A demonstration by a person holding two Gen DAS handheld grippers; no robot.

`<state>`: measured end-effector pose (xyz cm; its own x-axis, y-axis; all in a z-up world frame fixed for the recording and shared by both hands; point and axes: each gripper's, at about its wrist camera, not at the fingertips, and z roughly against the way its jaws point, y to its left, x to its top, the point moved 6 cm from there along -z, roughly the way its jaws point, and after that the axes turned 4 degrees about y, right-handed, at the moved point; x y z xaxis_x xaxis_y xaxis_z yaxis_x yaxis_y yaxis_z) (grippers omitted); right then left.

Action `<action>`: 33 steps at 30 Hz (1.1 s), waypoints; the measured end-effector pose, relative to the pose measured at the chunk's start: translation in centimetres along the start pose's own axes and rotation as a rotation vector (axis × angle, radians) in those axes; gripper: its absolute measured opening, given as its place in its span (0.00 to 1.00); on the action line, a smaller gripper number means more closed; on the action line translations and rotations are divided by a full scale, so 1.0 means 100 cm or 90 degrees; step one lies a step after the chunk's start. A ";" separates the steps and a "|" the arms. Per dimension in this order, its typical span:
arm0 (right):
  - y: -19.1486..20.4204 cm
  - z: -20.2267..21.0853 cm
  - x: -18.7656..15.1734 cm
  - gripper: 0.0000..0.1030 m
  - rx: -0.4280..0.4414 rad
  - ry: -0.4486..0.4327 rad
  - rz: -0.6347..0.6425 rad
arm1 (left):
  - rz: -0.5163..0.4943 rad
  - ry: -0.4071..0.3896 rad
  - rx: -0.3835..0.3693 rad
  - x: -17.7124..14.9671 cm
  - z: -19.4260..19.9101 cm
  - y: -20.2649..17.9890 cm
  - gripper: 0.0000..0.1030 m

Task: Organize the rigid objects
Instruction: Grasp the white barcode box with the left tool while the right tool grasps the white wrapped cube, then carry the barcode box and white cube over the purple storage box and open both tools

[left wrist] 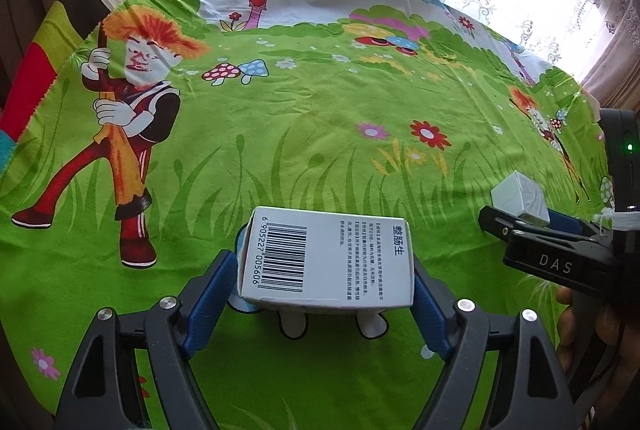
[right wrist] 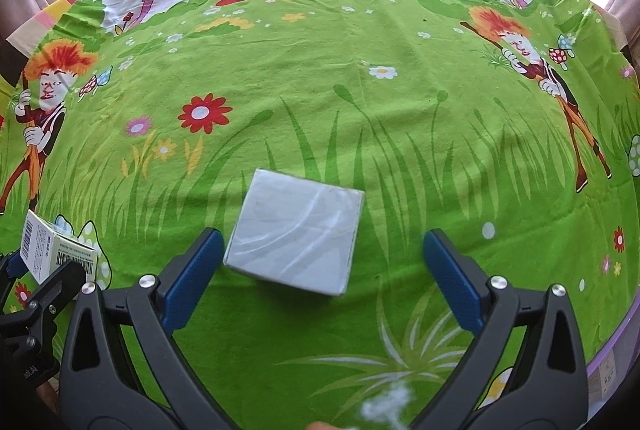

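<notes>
Left gripper: pads clamped on the white carton, side walls, barcode face up, at 6 o'clock.
Right gripper: fingers apart around the grey box, which lay on the cloth; left pad near it, right pad well clear.
Handling: both judged light, stiff cardboard, crushable; grip flat opposite faces.

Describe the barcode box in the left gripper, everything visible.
The barcode box is a small white carton, cardboard by its look, with a black barcode, printed digits and blocks of Chinese text on its upper face. It lies flat, long side crosswise, between the blue pads of the left gripper, which press both its ends. Whether it rests on the green cartoon cloth or hangs just above it is unclear. The right wrist view shows it at the far left.
</notes>
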<state>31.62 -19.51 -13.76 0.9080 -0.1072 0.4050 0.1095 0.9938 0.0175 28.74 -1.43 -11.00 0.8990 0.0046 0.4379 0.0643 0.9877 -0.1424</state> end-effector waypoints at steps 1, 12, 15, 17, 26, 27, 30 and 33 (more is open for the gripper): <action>0.000 0.001 0.000 0.97 -0.001 -0.003 -0.002 | 0.001 -0.003 0.001 0.001 0.001 0.000 0.80; 0.021 0.014 -0.004 0.52 0.001 -0.030 0.056 | -0.019 0.002 0.007 -0.002 -0.001 -0.004 0.70; 0.022 0.016 -0.010 0.52 0.008 -0.024 0.058 | -0.021 0.003 0.010 -0.003 0.000 -0.005 0.70; 0.024 0.019 -0.015 0.52 0.012 -0.019 0.060 | -0.021 0.001 0.008 -0.005 0.004 -0.005 0.70; 0.030 0.042 -0.031 0.52 0.024 -0.023 0.078 | -0.017 -0.013 0.015 -0.015 0.028 -0.009 0.70; 0.032 0.045 -0.033 0.52 0.024 -0.024 0.082 | -0.017 -0.014 0.014 -0.017 0.031 -0.010 0.70; 0.033 0.055 -0.038 0.52 0.029 -0.031 0.086 | -0.018 -0.019 0.011 -0.022 0.042 -0.014 0.70; 0.032 0.067 -0.044 0.52 0.029 -0.039 0.088 | -0.017 -0.025 0.006 -0.027 0.053 -0.018 0.70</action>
<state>25.30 -15.70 -9.32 0.8866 0.0306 0.4615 -0.0338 0.9994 -0.0014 23.93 -2.44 -7.22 0.8790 -0.0163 0.4765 0.0844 0.9889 -0.1219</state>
